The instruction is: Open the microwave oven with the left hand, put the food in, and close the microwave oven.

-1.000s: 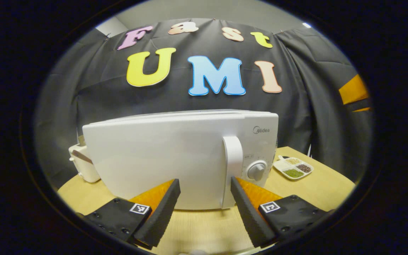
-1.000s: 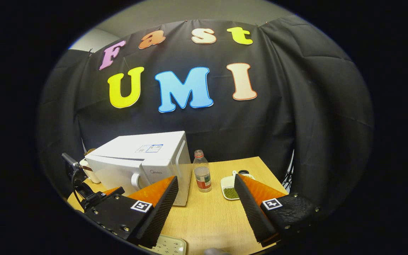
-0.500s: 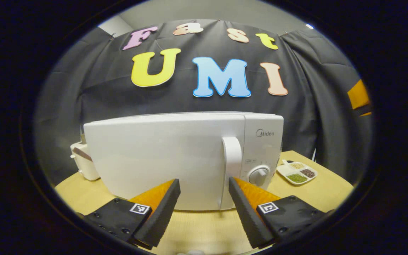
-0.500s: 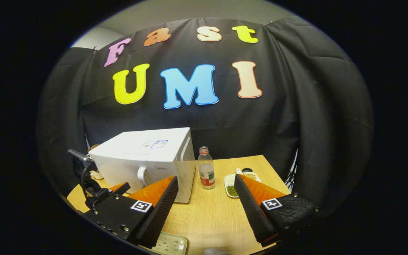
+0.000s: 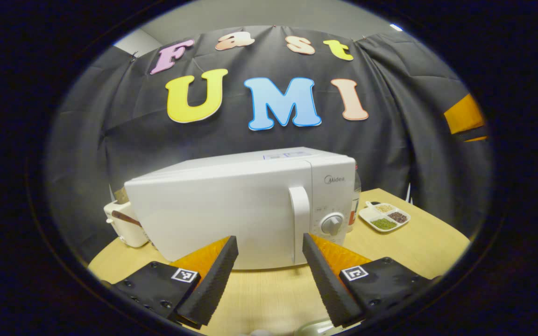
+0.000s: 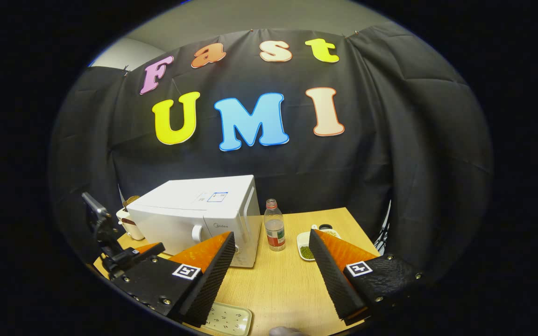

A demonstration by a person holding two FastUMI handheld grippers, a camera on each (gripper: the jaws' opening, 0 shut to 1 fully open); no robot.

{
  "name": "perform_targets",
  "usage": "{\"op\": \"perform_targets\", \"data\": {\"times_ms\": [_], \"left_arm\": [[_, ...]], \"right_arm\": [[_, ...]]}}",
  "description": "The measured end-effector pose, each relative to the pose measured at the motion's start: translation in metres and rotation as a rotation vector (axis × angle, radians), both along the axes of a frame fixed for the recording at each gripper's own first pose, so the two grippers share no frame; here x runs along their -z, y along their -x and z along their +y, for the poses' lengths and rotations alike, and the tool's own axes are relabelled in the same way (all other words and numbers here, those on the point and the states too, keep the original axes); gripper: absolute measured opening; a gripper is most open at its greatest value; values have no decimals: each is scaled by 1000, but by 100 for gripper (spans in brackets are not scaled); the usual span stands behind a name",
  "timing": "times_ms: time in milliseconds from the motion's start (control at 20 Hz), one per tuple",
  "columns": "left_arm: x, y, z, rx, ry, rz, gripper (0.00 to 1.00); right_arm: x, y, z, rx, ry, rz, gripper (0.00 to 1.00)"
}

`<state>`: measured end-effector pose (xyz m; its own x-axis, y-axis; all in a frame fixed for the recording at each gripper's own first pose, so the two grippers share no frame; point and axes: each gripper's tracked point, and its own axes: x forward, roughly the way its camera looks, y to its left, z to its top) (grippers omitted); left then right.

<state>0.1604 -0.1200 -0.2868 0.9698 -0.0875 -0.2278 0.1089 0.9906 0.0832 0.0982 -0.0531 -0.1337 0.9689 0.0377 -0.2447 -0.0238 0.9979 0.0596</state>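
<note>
The white microwave (image 5: 245, 210) stands on the wooden table with its door shut; its upright handle (image 5: 299, 224) and a dial (image 5: 332, 224) are on the right side of the front. My left gripper (image 5: 266, 275) is open a short way in front of the door, touching nothing. In the right gripper view the microwave (image 6: 199, 214) sits at the left, and my right gripper (image 6: 271, 275) is open and holds nothing. A pale tray with dark specks (image 6: 229, 319) lies just below its left finger. The left gripper's black body (image 6: 119, 255) shows in front of the microwave.
A plastic bottle (image 6: 274, 231) stands right of the microwave, and a white sectioned dish of grains (image 5: 383, 217) lies beyond it. A white toaster-like appliance (image 5: 126, 226) sits to the microwave's left. The black cloth wall closes the back; bare table (image 6: 287, 284) lies before the right gripper.
The left gripper has drawn back and risen, so the microwave looks smaller and its top shows. The right gripper has drifted slightly. Both stayed open; the door stayed shut.
</note>
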Motion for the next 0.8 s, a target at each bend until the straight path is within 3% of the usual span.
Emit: {"op": "perform_targets", "data": {"times_ms": [150, 300, 500, 800], "left_arm": [[-52, 27, 32, -24, -37, -21, 96], [-114, 54, 64, -52, 29, -72, 96], [-191, 91, 109, -103, 37, -161, 96], [-257, 141, 133, -108, 98, -230, 95]], "right_arm": [[-27, 16, 6, -4, 18, -47, 97], [-56, 32, 14, -2, 23, -95, 97], [-91, 54, 22, 8, 39, -159, 97], [-125, 83, 31, 26, 39, -219, 97]]}}
